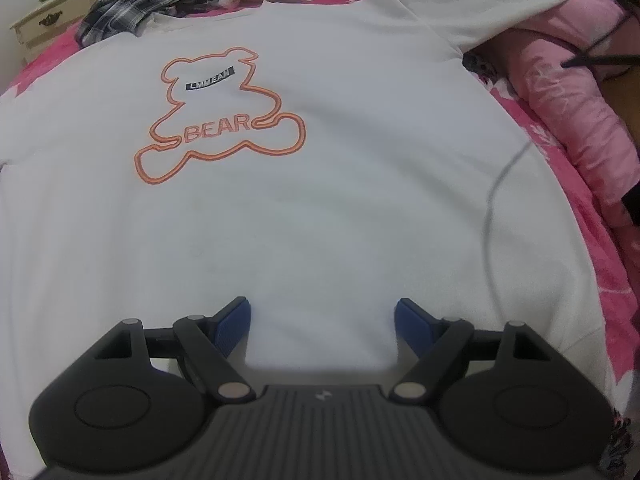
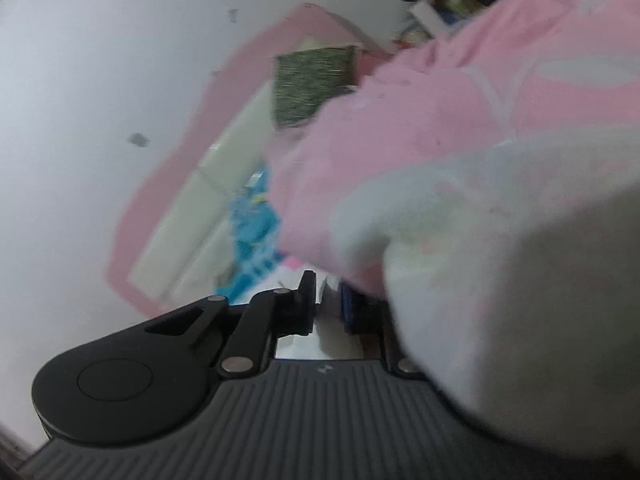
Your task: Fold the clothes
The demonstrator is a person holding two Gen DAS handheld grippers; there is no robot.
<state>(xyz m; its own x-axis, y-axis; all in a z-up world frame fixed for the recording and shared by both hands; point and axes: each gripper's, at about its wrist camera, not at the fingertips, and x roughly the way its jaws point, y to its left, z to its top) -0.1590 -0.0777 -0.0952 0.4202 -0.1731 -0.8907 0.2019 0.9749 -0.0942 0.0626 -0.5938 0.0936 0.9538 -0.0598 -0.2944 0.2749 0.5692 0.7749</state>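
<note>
1. Sweatshirt (image 1: 320, 208), white with an orange bear outline (image 1: 216, 120) and the word BEAR, lies spread flat, front up, on a pink floral bedspread (image 1: 592, 240); one sleeve (image 1: 480, 4) runs off toward the far right corner.
2. Left gripper (image 1: 322, 322) hangs over the near hem, jaws wide apart, blue pads (image 1: 234, 326) clear of the cloth and holding nothing.
3. Right gripper (image 2: 326, 304) has its jaws drawn nearly together. White cloth (image 2: 500, 280) drapes over its right side and hides that finger; it seems to be pinching this fabric, likely the sleeve, but the blur leaves that uncertain.
4. Risk: a shallow, hurried pinch could slip when the sleeve is carried across, leaving it bunched.
5. Risk: the pink quilt (image 2: 460, 120) lies right beside the cloth and could be caught and dragged along.
6. Risk: the thin cable (image 1: 496, 184) lying on the sweatshirt's right side could get folded in.
</note>
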